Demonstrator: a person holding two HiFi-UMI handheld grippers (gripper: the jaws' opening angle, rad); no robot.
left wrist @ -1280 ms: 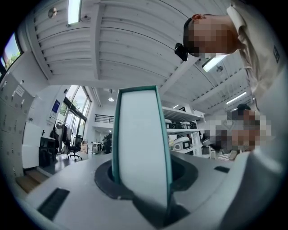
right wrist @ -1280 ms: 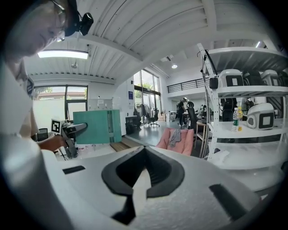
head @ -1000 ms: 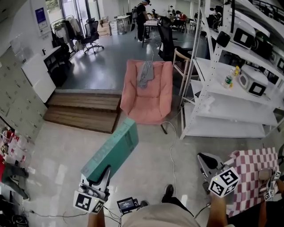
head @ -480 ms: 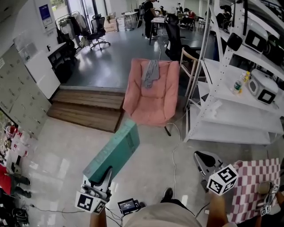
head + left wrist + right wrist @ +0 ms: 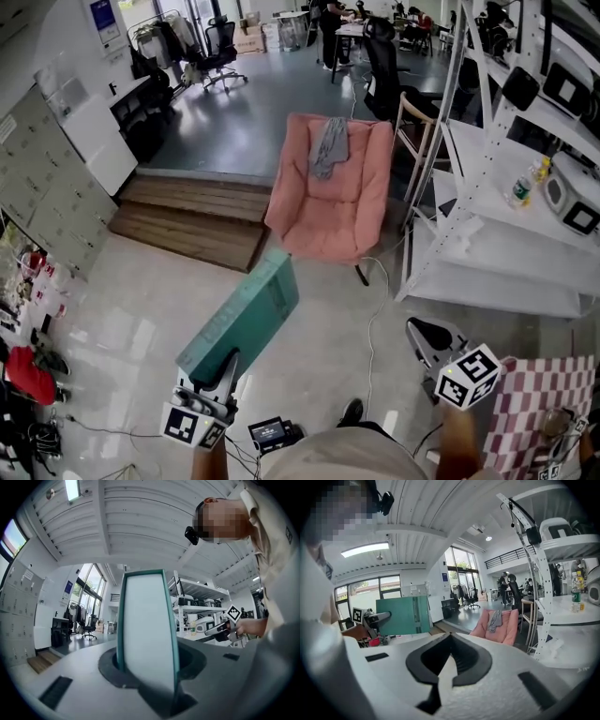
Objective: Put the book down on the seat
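A large teal book [image 5: 244, 319] sticks forward out of my left gripper [image 5: 220, 370], which is shut on its near end. In the left gripper view the book's pale page edge [image 5: 147, 630] stands upright between the jaws of the left gripper [image 5: 147, 677]. The pink armchair [image 5: 328, 202] stands ahead across the floor, apart from the book, with a grey cloth [image 5: 328, 145] draped over its back. My right gripper [image 5: 424, 339] hovers low at the right, shut and holding nothing. In the right gripper view, the right gripper [image 5: 440, 667] faces the armchair [image 5: 497, 625], with the book [image 5: 403, 616] at the left.
A white shelving rack [image 5: 497, 253] stands right of the armchair, with a wooden chair [image 5: 412, 122] behind it. A wooden step platform [image 5: 187, 225] lies to the armchair's left. A cable [image 5: 370, 319] runs over the floor, and a checked cloth [image 5: 534, 403] is at the bottom right.
Both grippers and the held book have moved forward towards the armchair, which now sits lower and nearer in the head view. The grip on the book is unchanged.
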